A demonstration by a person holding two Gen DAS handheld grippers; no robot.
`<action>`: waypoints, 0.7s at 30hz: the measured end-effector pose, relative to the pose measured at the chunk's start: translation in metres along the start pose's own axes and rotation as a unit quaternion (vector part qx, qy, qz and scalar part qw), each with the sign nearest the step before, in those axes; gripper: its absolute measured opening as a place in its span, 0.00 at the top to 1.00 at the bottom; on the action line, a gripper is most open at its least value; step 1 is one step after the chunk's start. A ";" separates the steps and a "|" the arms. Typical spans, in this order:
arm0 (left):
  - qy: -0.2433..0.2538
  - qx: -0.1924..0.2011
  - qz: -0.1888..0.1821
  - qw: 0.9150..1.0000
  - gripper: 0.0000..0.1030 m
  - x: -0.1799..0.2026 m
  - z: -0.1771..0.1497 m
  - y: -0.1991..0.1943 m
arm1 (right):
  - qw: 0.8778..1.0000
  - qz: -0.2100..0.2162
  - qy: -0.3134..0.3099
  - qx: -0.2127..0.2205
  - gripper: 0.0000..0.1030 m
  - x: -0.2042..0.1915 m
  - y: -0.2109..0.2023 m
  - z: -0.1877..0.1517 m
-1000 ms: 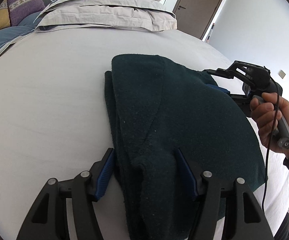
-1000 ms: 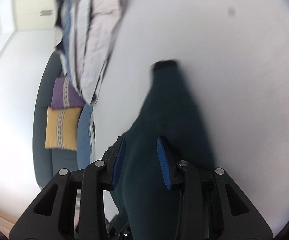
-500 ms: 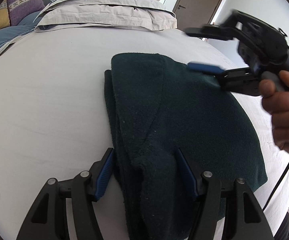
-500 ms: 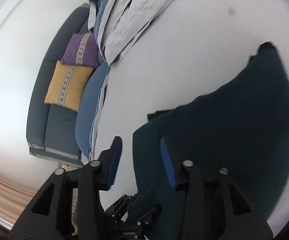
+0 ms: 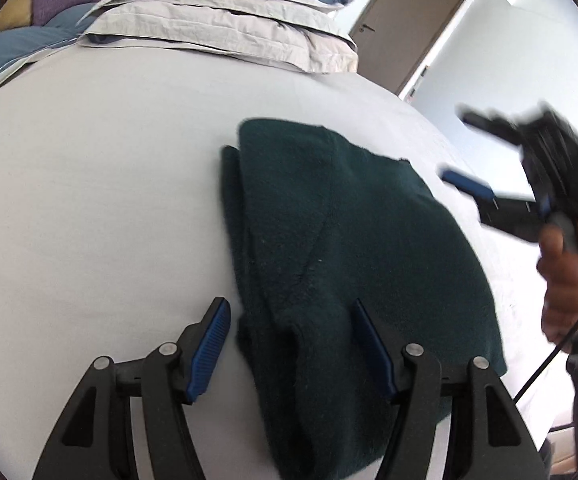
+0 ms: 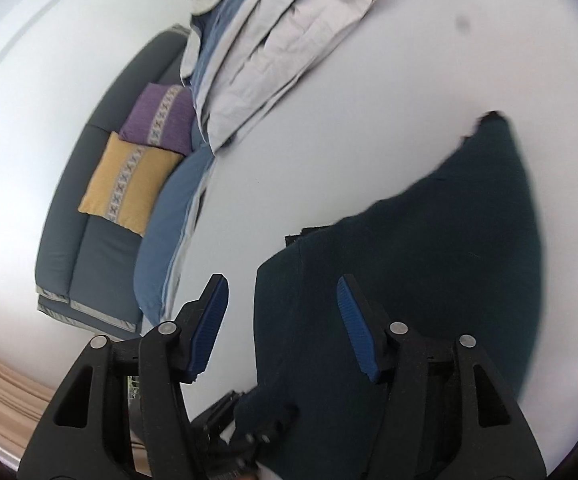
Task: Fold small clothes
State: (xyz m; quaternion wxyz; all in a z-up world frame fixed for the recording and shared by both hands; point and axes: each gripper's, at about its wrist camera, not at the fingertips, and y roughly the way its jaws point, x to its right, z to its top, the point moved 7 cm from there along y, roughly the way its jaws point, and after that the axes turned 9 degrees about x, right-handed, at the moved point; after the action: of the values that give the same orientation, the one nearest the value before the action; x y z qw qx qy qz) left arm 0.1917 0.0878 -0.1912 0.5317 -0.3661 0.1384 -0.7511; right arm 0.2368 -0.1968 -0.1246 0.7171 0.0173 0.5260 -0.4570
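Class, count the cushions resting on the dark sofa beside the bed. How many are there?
2. The purple cushion sits further along the sofa; the yellow cushion lies just in front of it, overlapping. Bedding might hide more.

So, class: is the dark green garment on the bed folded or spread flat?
Folded: the dark green garment lies doubled, with a lower layer's edge showing along its left side.

A dk green fleece garment (image 5: 353, 240) is seen laid flat on the white bed (image 5: 89, 208), folded over w/ a narrower layer showing along its left edge; a diagonal seam is visible across the top.
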 end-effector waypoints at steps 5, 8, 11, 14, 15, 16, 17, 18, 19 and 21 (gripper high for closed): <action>-0.065 0.010 -0.024 0.998 0.30 -0.022 0.018 -0.022 | 0.999 -0.036 0.012 0.022 0.24 0.042 -0.058 -0.015; -0.102 -0.021 -0.052 0.993 0.30 -0.030 0.024 -0.010 | 0.998 -0.050 0.045 0.004 0.24 0.078 -0.074 -0.028; -0.140 -0.060 -0.080 0.985 0.30 -0.031 0.026 0.011 | 0.996 -0.038 0.082 -0.012 0.24 0.106 -0.075 -0.041; -0.166 -0.097 -0.109 0.975 0.30 -0.024 0.023 0.031 | 0.993 -0.014 0.118 -0.027 0.24 0.120 -0.065 -0.050; -0.174 -0.102 -0.113 0.973 0.29 -0.023 0.023 0.035 | 0.992 -0.010 0.123 -0.032 0.24 0.124 -0.060 -0.053; -0.183 -0.106 -0.120 0.970 0.29 -0.023 0.024 0.039 | 0.992 -0.009 0.123 -0.037 0.25 0.126 -0.057 -0.056; -0.195 -0.109 -0.126 0.966 0.29 -0.026 0.027 0.041 | 0.992 -0.008 0.119 -0.041 0.25 0.125 -0.054 -0.058; -0.208 -0.108 -0.130 0.964 0.29 -0.030 0.030 0.041 | 0.992 -0.004 0.117 -0.045 0.25 0.124 -0.052 -0.059; -0.220 -0.106 -0.132 0.961 0.29 -0.034 0.033 0.041 | 0.992 0.000 0.116 -0.049 0.25 0.123 -0.051 -0.060; -0.228 -0.100 -0.134 0.959 0.30 -0.039 0.035 0.036 | 0.991 0.007 0.119 -0.054 0.26 0.123 -0.050 -0.062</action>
State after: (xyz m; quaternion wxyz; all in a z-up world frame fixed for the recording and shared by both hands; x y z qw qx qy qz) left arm 0.2480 0.1149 -0.2043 0.4040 -0.5939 0.0379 -0.6947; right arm 0.1613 -0.2733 -0.2244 0.6521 0.0363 0.6317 -0.4175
